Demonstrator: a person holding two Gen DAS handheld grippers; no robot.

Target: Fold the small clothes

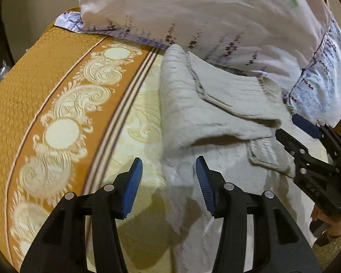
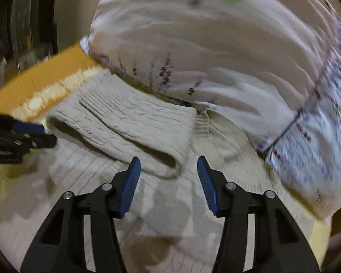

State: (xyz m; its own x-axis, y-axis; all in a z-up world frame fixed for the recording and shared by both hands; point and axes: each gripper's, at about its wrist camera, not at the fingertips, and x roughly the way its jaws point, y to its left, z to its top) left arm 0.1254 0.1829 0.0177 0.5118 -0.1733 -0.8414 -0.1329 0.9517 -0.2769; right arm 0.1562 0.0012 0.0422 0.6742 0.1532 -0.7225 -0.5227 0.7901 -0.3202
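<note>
Lying just past both grippers, the grey sweater point(image 1: 216, 104) stretches near to far. Left gripper point(image 1: 169, 184) and right gripper point(image 2: 168, 185) are both open, holding nothing, about equally near.

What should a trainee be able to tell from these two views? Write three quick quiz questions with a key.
1. True or false: the left gripper is clamped on the cream ribbed knitted garment.
2. What lies just behind the garment? A: a white floral pillow. B: a wooden box. C: a red towel.
3. Fill in: the patterned bedspread under the garment has an ___ border.

Key: 1 false, its jaws stand open; 2 A; 3 orange.
</note>
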